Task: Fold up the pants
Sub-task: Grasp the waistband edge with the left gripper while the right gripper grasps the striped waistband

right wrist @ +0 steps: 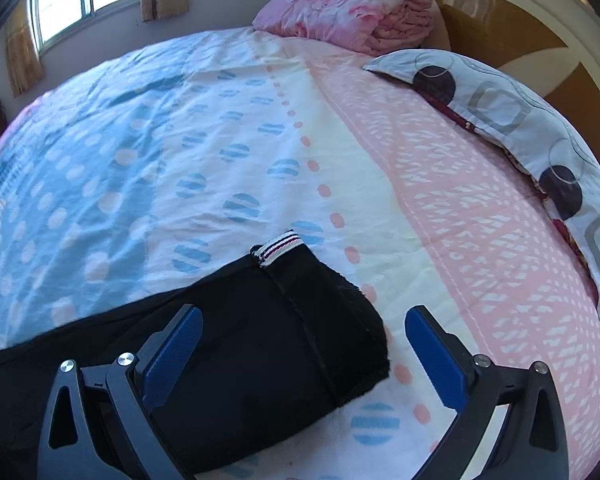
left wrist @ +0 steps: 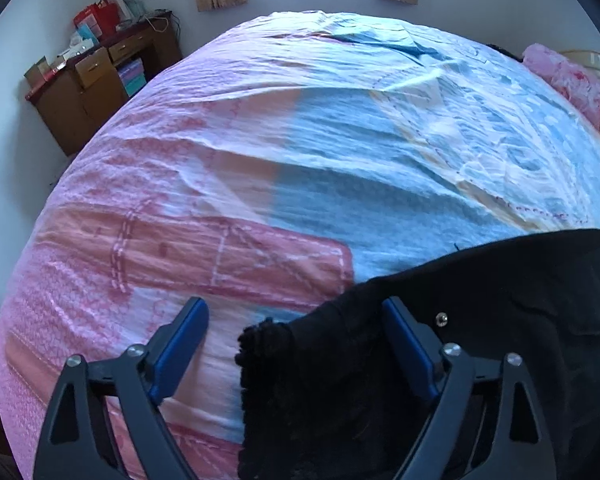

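A: What lies under your left gripper (left wrist: 296, 316)?

B: Black pants (left wrist: 480, 320), soft and limp, on the patterned bedspread (left wrist: 220, 140) near the bed's front edge. Your fingers are spread, pinching nothing; a frayed hem sits between them.

A: How will the cloth handle?

B: Likely light, floppy and a little slack, so take both end corners.

A: And the right gripper (right wrist: 304, 320)?

B: Its fingers are spread too, straddling the other end, by a striped loop (right wrist: 278, 246). The pants' long axis seems to run along the front edge, between your grippers.
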Demonstrator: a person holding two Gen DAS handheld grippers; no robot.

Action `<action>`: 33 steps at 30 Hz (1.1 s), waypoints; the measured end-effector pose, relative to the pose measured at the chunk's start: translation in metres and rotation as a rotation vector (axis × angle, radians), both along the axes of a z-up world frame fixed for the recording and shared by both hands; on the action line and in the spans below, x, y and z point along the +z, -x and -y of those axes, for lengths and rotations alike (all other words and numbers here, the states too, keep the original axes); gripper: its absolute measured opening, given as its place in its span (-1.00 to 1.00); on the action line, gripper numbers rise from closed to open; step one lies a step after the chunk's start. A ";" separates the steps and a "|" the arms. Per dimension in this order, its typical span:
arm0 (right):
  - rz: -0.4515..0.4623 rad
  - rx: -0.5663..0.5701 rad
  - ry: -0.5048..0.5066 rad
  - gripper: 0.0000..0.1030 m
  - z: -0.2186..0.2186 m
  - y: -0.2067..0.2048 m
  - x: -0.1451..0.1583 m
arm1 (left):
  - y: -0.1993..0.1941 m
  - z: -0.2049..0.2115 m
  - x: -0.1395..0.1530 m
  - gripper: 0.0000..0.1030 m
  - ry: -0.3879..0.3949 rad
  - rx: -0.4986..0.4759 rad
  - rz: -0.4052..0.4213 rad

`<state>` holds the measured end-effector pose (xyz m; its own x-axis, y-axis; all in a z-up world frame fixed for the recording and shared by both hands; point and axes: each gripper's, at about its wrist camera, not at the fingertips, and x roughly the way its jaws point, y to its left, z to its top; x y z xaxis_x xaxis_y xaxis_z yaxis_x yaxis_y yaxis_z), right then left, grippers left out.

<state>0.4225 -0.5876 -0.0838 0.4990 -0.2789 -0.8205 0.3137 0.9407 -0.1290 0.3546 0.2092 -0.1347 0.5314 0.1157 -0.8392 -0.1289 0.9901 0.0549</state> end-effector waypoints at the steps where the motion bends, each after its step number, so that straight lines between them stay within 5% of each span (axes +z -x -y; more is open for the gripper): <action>1: -0.003 0.002 -0.003 0.98 0.001 -0.001 -0.002 | 0.000 -0.003 0.003 0.71 0.009 -0.007 0.000; 7: 0.012 0.015 -0.002 0.98 0.008 0.002 0.002 | 0.000 -0.001 0.010 0.70 -0.021 -0.049 0.013; 9: 0.016 0.011 -0.019 0.97 0.011 0.003 0.004 | 0.000 0.006 0.010 0.54 -0.037 -0.074 0.025; 14: 0.020 0.018 -0.026 0.94 0.016 -0.002 0.006 | -0.005 0.005 -0.005 0.43 0.014 -0.100 0.000; 18: 0.021 0.023 -0.062 0.62 0.026 -0.014 0.008 | -0.003 0.001 -0.007 0.44 0.037 -0.100 0.018; 22: -0.002 0.018 -0.071 0.59 0.034 -0.032 0.002 | -0.003 0.006 -0.007 0.44 -0.001 -0.102 0.005; 25: -0.039 0.030 -0.154 0.26 0.041 -0.044 -0.011 | -0.009 0.006 -0.007 0.44 0.012 -0.109 -0.004; 29: -0.064 0.070 -0.180 0.19 0.037 -0.053 -0.024 | -0.012 0.006 -0.008 0.43 0.009 -0.131 0.000; 31: -0.048 0.100 -0.244 -0.30 0.035 -0.055 -0.023 | -0.012 0.009 -0.005 0.05 0.014 -0.147 0.012; 33: -0.050 0.119 -0.233 -0.71 0.027 -0.053 -0.017 | -0.011 0.018 -0.001 -0.57 0.012 -0.173 0.027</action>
<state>0.4759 -0.6144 -0.1013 0.4739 -0.0216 -0.8803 0.1978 0.9768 0.0825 0.3659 0.1916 -0.1356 0.5653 0.0109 -0.8248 0.0419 0.9982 0.0419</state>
